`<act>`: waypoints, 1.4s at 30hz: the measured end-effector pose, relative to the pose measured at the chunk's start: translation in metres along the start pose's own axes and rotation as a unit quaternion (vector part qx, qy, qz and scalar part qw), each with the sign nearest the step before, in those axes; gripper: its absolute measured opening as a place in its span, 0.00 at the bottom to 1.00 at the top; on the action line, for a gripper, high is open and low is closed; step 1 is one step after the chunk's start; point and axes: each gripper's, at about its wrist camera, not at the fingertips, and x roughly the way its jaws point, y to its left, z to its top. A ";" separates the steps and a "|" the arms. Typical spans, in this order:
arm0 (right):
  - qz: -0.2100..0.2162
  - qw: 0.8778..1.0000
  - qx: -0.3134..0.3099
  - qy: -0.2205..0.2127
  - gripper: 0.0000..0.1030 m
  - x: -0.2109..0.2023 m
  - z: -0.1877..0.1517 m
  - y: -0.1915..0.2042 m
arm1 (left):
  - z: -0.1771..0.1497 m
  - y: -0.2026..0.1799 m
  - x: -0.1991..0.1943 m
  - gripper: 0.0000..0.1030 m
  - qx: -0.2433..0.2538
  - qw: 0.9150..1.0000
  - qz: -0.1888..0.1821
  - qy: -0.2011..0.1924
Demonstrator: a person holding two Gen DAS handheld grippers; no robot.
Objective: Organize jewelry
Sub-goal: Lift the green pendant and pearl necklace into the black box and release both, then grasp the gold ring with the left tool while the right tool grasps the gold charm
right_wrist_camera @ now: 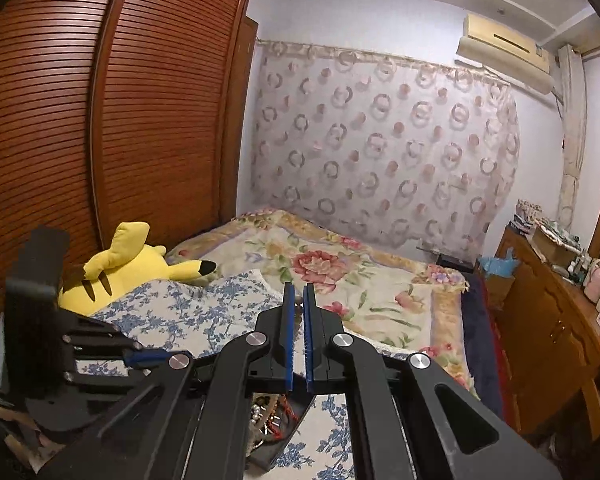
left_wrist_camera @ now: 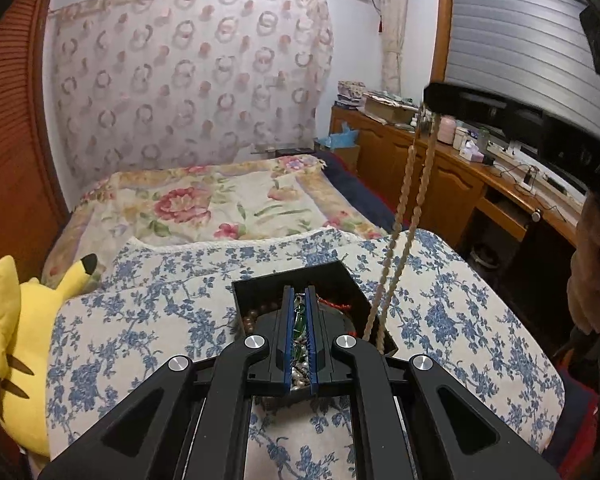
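A black open box (left_wrist_camera: 300, 274) sits on a blue-flowered pillow (left_wrist_camera: 148, 312) and holds several bead strings, among them brown beads (left_wrist_camera: 256, 316) and a red cord (left_wrist_camera: 334, 304). My left gripper (left_wrist_camera: 300, 292) hovers just over the box, jaws shut; green and pearl beads show through the slit, and I cannot tell whether they are pinched. My right gripper (left_wrist_camera: 427, 100) is raised at the upper right, shut on a long tan bead necklace (left_wrist_camera: 403, 196) whose doubled strand hangs down into the box. In the right wrist view my right gripper (right_wrist_camera: 299, 292) pinches a bead; the box (right_wrist_camera: 276, 456) lies below it.
A yellow plush toy (left_wrist_camera: 24, 320) lies left of the pillow. A floral blanket (left_wrist_camera: 220, 200) covers the bed behind. A wooden cabinet (left_wrist_camera: 452, 184) with clutter runs along the right. A slatted wardrobe (right_wrist_camera: 100, 120) stands on the left.
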 end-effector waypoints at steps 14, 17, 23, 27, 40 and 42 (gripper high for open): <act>0.019 0.997 0.009 0.079 0.05 0.042 -0.050 0.006 | -0.015 0.011 0.042 0.05 -0.016 0.999 0.005 0.038; 0.022 0.995 0.016 0.100 0.05 0.053 -0.070 0.008 | -0.020 0.016 0.041 0.13 -0.020 0.999 0.006 0.041; 0.040 0.990 0.037 0.129 0.06 0.067 -0.096 0.013 | -0.034 0.019 0.030 0.41 -0.018 0.999 0.025 0.033; 0.044 0.989 0.039 0.137 0.08 0.070 -0.108 0.017 | -0.043 0.022 0.022 0.73 -0.015 0.999 0.036 0.022; 0.068 0.989 0.063 0.118 0.34 0.020 -0.137 0.022 | -0.071 0.025 -0.001 0.92 -0.014 0.998 0.064 0.012; 0.076 0.988 0.064 0.119 0.34 0.008 -0.149 0.029 | -0.078 0.025 -0.007 0.92 -0.020 0.998 0.061 0.011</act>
